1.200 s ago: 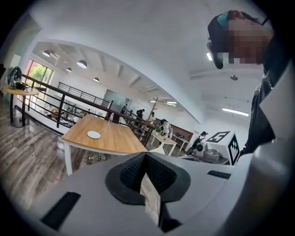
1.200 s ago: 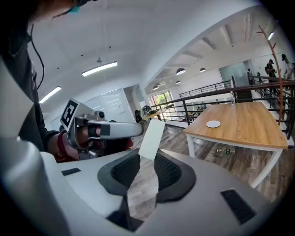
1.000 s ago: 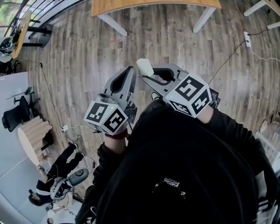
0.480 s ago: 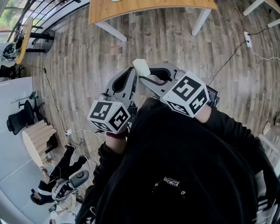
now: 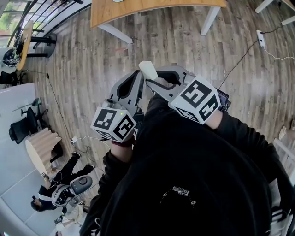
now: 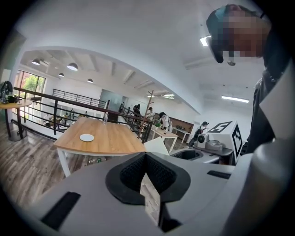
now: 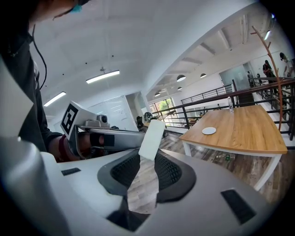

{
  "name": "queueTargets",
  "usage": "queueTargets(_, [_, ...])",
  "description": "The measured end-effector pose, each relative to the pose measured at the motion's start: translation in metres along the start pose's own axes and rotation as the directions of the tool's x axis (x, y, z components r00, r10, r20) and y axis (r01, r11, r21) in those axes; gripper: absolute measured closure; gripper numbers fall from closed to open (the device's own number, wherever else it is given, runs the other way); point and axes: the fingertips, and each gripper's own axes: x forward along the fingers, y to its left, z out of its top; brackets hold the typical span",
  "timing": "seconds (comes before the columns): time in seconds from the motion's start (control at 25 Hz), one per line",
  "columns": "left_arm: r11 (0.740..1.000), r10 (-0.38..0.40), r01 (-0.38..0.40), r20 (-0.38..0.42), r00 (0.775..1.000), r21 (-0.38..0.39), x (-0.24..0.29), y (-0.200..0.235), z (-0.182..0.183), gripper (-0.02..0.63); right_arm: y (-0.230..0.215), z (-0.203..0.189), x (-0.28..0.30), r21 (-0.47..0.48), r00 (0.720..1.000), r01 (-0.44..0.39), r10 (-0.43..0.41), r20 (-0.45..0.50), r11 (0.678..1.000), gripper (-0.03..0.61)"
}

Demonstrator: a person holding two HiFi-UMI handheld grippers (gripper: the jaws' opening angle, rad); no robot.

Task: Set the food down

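A pale cream slab of food [image 5: 148, 69] sticks up from the tip of my right gripper [image 5: 150, 77], which is shut on it. In the right gripper view the slab [image 7: 152, 132] stands tilted between the black pads [image 7: 171, 171], above the gripper [image 7: 148, 154]. My left gripper [image 5: 137, 74] is close beside it on the left, shut with nothing in it. Its jaws [image 6: 145, 156] meet at the tip. Both are held over wooden floor [image 5: 92, 69]. Ahead stands a wooden table [image 5: 152, 5] with a small white plate [image 7: 209, 131] on it, the plate [image 6: 86, 137] also showing in the left gripper view.
White table legs [image 5: 116, 32] stand on the floor ahead. A cable and power strip [image 5: 260, 39] lie at the right. A railing [image 6: 55, 108] runs behind the table [image 6: 108, 140]. People and office chairs [image 5: 20, 130] are at the left, more desks [image 6: 163, 133] further back.
The table and floor have slid a little in the head view as both grippers are carried along together. The right gripper keeps its hold on the food; the left stays shut.
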Motion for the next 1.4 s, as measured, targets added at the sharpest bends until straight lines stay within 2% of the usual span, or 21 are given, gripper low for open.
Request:
queueTargets(0.36, [1.0, -0.031, 0.031, 0.045, 0.998, 0.0, 0.008, -0.005, 0.003, 0.617, -0.004, 0.002, -0.01, -0.033, 0.999, 0.028, -0.028, 0.019, 0.999, 0.468])
queueTargets(0.6, [0.999, -0.041, 0.04, 0.054, 0.998, 0.014, -0.006, -0.025, -0.002, 0.617, 0.014, -0.007, -0.03, -0.042, 0.999, 0.031, -0.03, 0.035, 0.999, 0.468])
queueTargets(0.84, [0.999, -0.041, 0.042, 0.037, 0.998, -0.023, 0.032, 0.05, 0.029, 0.617, -0.035, 0.022, 0.033, -0.008, 1.0, 0.023, -0.023, -0.004, 1.0, 0.468])
queueTargets(1.4, [0.996, -0.068, 0.071, 0.055, 0.996, -0.063, 0.068, 0.151, 0.06, 0.617, -0.082, 0.054, 0.121, -0.005, 0.998, 0.042, -0.042, -0.047, 0.999, 0.468])
